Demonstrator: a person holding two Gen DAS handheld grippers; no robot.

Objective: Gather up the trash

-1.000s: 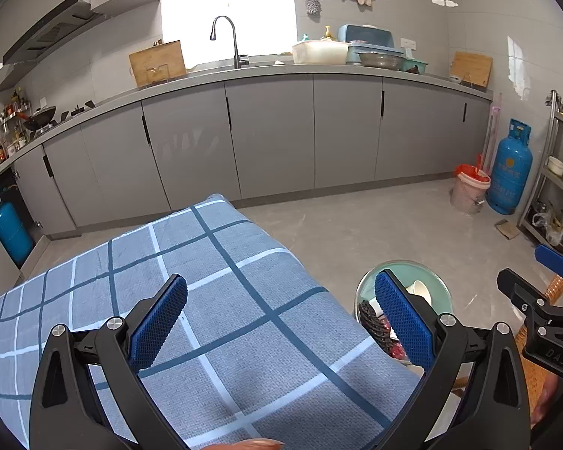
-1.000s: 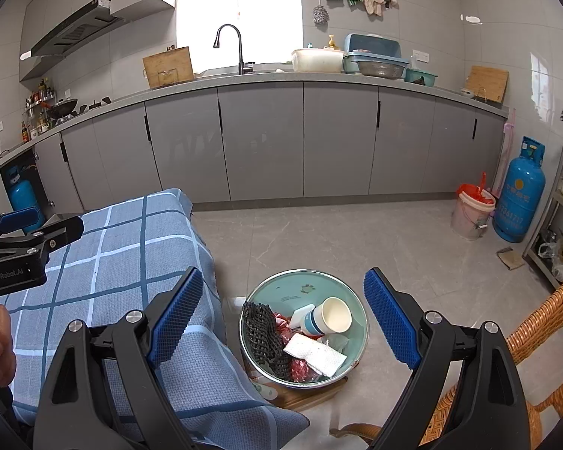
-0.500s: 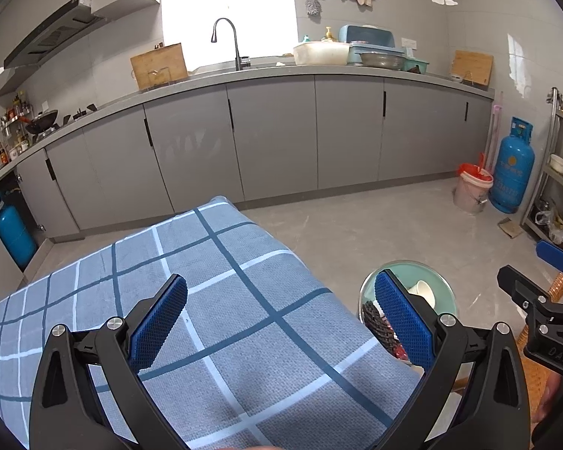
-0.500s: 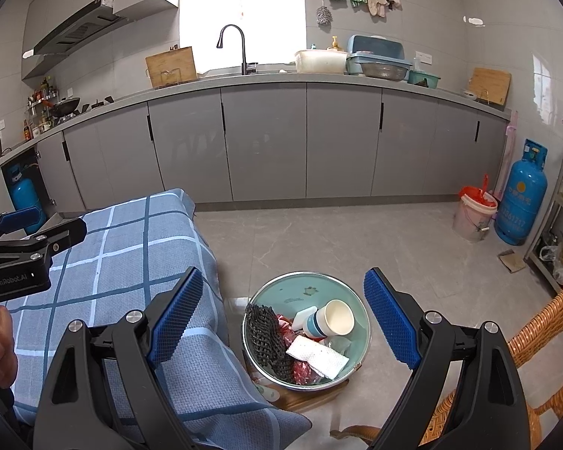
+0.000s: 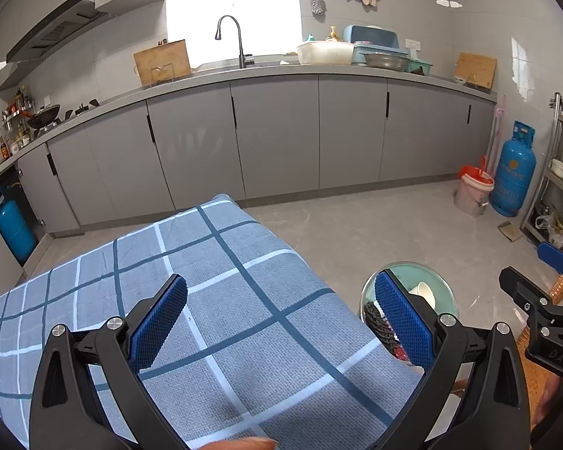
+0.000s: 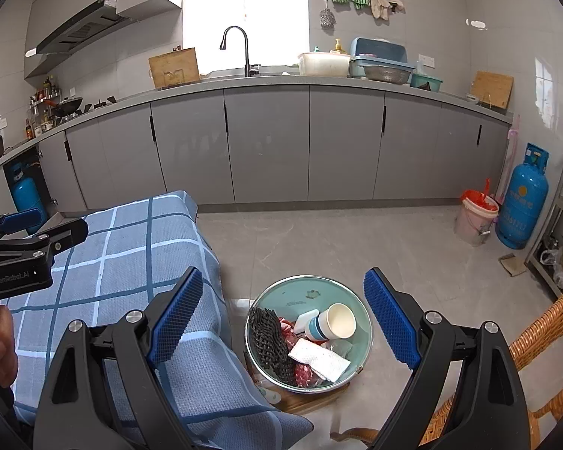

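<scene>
Standing beside the table: the left gripper (image 5: 281,322) hangs over the blue checked tablecloth (image 5: 214,281), jaws spread wide with nothing between them. The right gripper (image 6: 279,318) is likewise spread and empty, poised above the round pale-green metal basin (image 6: 311,292) on the floor, off the table's edge.

The right wrist view shows the basin's whole contents: a white paper cup with a blue band (image 6: 334,324) lying on its side at 1 o'clock, a black knobbly mesh scourer (image 6: 270,337) at 9 o'clock, a crumpled white paper napkin (image 6: 319,360) at 5 o'clock, and red wrappers (image 6: 304,371) beneath. The left wrist view shows only a sliver of that basin, screened by the table's corner and its own right finger; it alone shows the cloth's full bare surface.

The cloth's hanging corner falls just beside the basin's rim at 9 o'clock. A woven wicker chair (image 6: 544,330) stands near at 3 o'clock. Open grey tiled floor (image 6: 356,240) runs from 12 o'clock toward the grey cabinets (image 6: 266,142).
</scene>
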